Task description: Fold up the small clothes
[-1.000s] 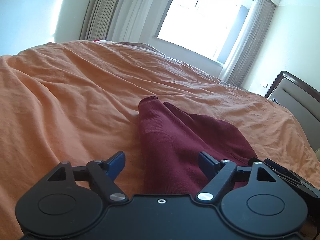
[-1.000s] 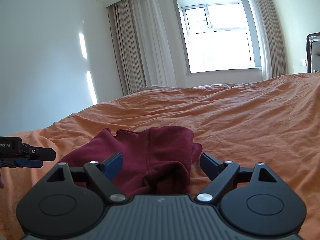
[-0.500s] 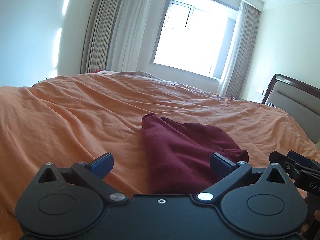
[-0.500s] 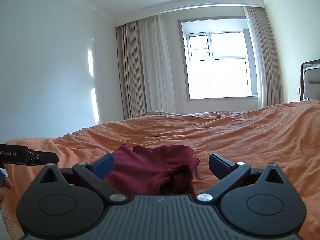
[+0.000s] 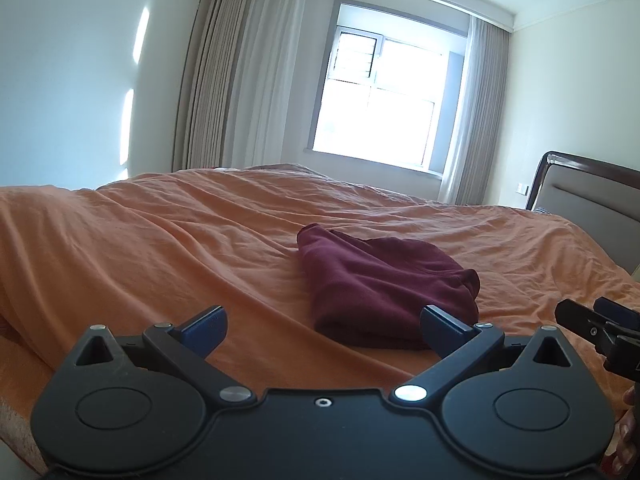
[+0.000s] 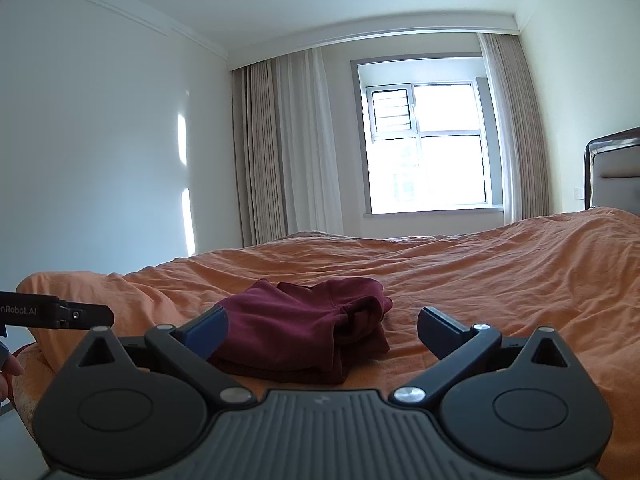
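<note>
The left claw (image 5: 322,330) stands with its blue-padded fingers (image 5: 204,328) spread as wide as they go, nothing between the pads. A second ago those fingers were narrower and straddled the near end of the folded dark maroon knit garment (image 5: 384,292); now the garment lies ahead of the claw and a little to its right, clear of both pads, its near edge just beyond the right fingertip. The claw has drawn back from it, so more of the wrinkled orange bed sheet (image 5: 160,248) shows in front, and the view takes in more of the window (image 5: 380,100) and grey curtains (image 5: 236,80).

The right claw (image 6: 322,328) is likewise spread fully apart and holds nothing. Earlier its fingers flanked the garment (image 6: 304,332) closely; now the garment sits ahead and to the claw's left, partly behind the left fingertip (image 6: 206,330), with bare sheet (image 6: 500,280) between it and the right fingertip. This claw too has pulled back.

The garment rests flat on the bed as a compact folded bundle, one rolled opening facing the right claw. At the left edge of the right wrist view the other claw's black arm shows beside the bed, and a fingertip of the person's hand (image 6: 10,368) sits below it. The padded headboard (image 5: 592,196) stands far off to the right.
</note>
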A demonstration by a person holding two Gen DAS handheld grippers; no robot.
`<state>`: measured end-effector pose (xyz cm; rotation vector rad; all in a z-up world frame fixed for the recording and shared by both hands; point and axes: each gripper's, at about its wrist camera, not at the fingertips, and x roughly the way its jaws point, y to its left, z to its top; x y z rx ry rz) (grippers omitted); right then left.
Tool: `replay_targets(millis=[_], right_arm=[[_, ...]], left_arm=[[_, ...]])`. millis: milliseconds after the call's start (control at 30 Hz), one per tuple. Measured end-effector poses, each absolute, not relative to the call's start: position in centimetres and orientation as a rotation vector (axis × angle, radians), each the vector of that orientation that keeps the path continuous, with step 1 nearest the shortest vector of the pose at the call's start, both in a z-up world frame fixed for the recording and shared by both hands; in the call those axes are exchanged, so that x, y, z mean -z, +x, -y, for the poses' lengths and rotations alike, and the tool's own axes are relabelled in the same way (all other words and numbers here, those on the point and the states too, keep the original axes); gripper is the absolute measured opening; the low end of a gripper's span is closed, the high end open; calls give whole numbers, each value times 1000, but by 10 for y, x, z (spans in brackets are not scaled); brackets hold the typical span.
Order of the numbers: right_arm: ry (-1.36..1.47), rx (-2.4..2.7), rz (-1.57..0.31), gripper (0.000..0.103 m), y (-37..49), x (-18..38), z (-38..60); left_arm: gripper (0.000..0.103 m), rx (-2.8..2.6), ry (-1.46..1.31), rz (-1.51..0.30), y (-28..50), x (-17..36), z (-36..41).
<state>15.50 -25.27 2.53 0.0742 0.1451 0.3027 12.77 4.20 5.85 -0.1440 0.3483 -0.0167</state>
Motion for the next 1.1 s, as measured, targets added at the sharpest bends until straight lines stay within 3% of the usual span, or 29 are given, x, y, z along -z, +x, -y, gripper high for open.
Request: replay_targets(millis=[1100], right_arm=[[72,-296,-180,103,145,-6,252]], left_arm=[[102,-3,-126,-392,115,-34,-42]])
